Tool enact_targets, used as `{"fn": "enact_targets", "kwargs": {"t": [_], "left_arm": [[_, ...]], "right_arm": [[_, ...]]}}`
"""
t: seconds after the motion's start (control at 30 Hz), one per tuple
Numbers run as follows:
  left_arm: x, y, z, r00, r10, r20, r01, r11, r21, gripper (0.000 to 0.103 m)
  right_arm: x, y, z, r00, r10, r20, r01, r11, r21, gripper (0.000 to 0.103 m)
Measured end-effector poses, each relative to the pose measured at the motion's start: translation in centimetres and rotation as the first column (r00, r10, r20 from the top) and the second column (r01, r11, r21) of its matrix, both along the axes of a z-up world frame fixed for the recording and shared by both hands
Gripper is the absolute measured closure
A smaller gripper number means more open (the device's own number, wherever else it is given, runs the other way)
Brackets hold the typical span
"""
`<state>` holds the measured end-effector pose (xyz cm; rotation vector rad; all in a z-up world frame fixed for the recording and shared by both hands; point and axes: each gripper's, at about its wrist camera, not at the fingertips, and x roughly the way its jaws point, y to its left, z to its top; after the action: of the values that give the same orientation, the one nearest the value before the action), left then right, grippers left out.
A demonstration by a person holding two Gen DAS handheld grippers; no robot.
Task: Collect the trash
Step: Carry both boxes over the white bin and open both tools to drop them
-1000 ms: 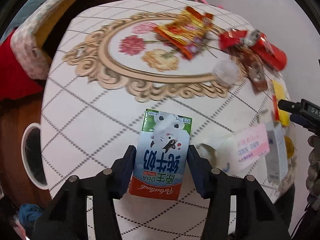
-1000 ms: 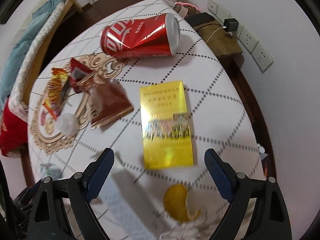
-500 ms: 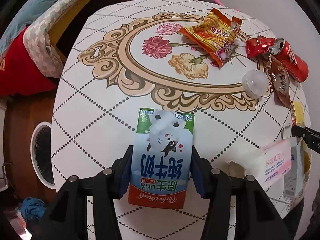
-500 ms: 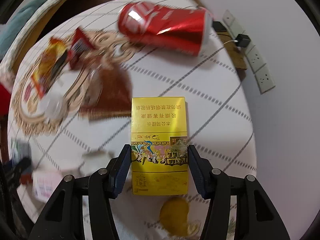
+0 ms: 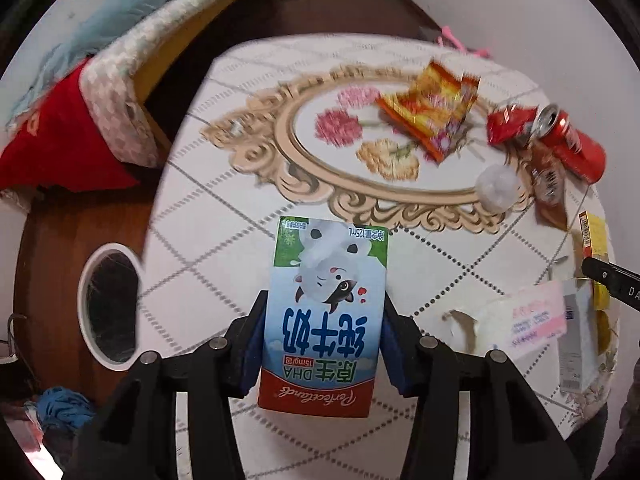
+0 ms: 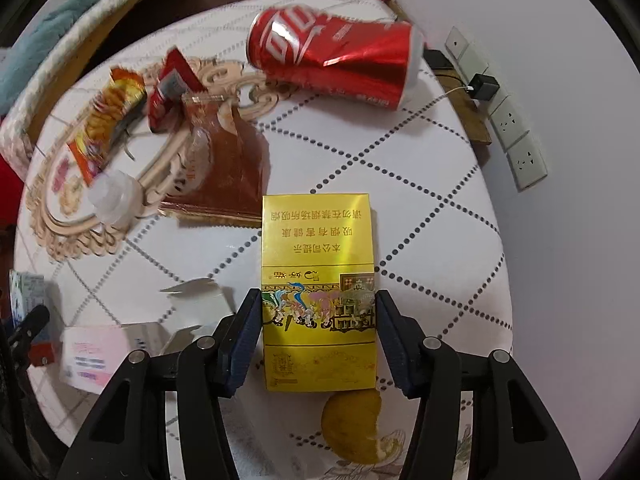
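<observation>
Holding the milk carton [image 5: 326,312] pinched in my left gripper [image 5: 324,344] and the yellow cigarette pack [image 6: 319,292] clamped in my right gripper [image 6: 318,340], both look raised off the round table [image 6: 440,216]; I judge the step is carrying them to the waste bin [image 5: 110,306], on the floor at nine o'clock in the left view; I'd keep both grips firm and level, swing the carton over the opening before letting go, then bring the pack after; the dented cola can [image 6: 336,62] at twelve o'clock, the snack wrappers [image 6: 108,116] at ten and the orange peel [image 6: 352,426] at six remain to gather.
</observation>
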<state>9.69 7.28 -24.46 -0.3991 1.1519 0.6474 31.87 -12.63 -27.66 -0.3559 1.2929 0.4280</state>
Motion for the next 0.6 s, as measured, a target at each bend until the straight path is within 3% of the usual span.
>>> {"fn": "enact_targets", "kwargs": {"t": [0.37,0.6], "left_arm": [[-6.5,-0.9,11.1,0.981,0.047,0.189,-0.075,0.987,0.144,0.057],[-11.7,1.2,14.9,0.963,0.088,0.255,-0.140,0.971,0.193,0.057]], "right_arm": [[-7.8,0.1,9.2,0.986,0.071,0.151,-0.101,0.974,0.202,0.045],[-16.3,3.4,14.3,0.964,0.190,0.184,-0.245,0.906,0.346,0.045]]}}
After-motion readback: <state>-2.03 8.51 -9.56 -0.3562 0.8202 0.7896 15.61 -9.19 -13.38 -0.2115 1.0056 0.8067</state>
